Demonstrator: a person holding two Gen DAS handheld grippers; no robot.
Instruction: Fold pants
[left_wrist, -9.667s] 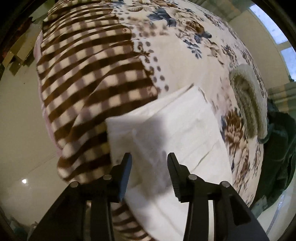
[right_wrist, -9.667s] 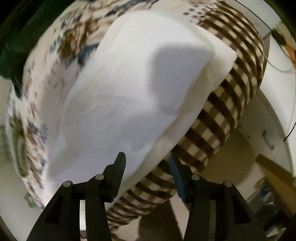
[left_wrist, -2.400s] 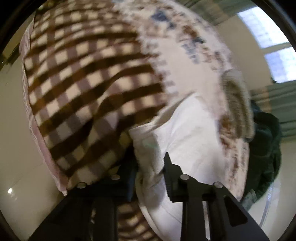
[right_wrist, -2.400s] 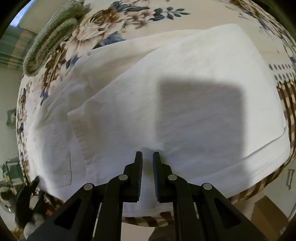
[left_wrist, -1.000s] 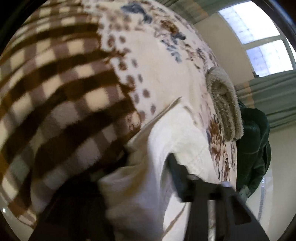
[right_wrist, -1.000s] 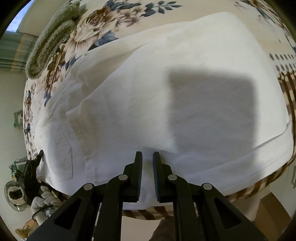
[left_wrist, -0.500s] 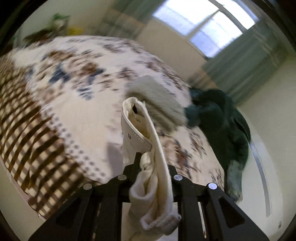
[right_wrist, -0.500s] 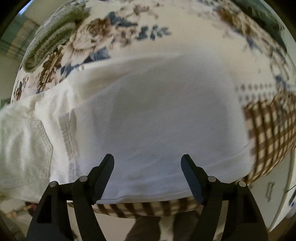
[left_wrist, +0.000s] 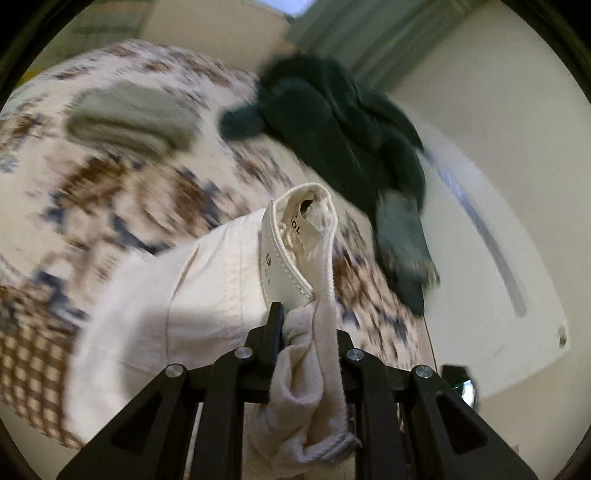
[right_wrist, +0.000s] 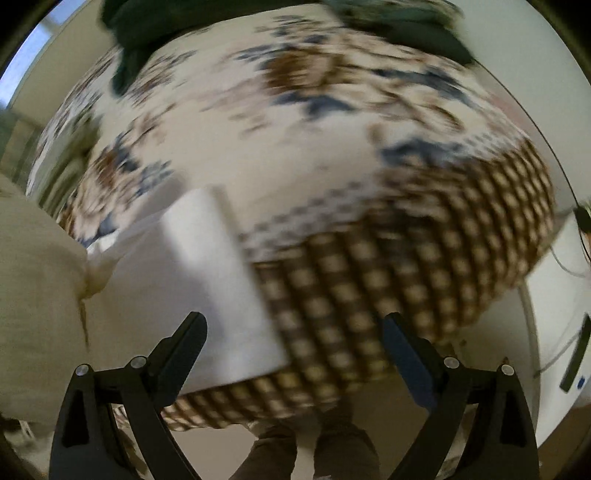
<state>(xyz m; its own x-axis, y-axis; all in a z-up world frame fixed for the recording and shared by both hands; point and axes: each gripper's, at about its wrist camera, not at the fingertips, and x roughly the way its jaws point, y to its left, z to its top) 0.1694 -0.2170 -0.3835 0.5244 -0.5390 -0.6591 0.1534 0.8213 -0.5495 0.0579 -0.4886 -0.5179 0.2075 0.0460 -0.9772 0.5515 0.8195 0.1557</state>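
The white pants (left_wrist: 192, 295) lie folded on a floral and checked blanket (left_wrist: 110, 192) over a bed. My left gripper (left_wrist: 308, 325) is shut on the waistband end of the pants and holds it lifted off the bed; bunched white cloth hangs between the fingers. In the right wrist view the pants (right_wrist: 207, 295) lie at the lower left on the blanket (right_wrist: 332, 155), with the lifted part at the far left edge. My right gripper (right_wrist: 295, 332) is wide open and empty, above the checked edge of the bed. Both views are blurred.
A dark green garment (left_wrist: 343, 129) lies heaped at the far side of the bed. A grey-green knitted roll (left_wrist: 129, 118) lies on the blanket. Pale floor (left_wrist: 498, 229) lies beyond the bed. A person's feet (right_wrist: 306, 450) stand below the bed edge.
My left gripper closed on the waistband end and lifted it, swinging over the bed. My right gripper opened wide, let go of the pants and swung right towards the checked edge.
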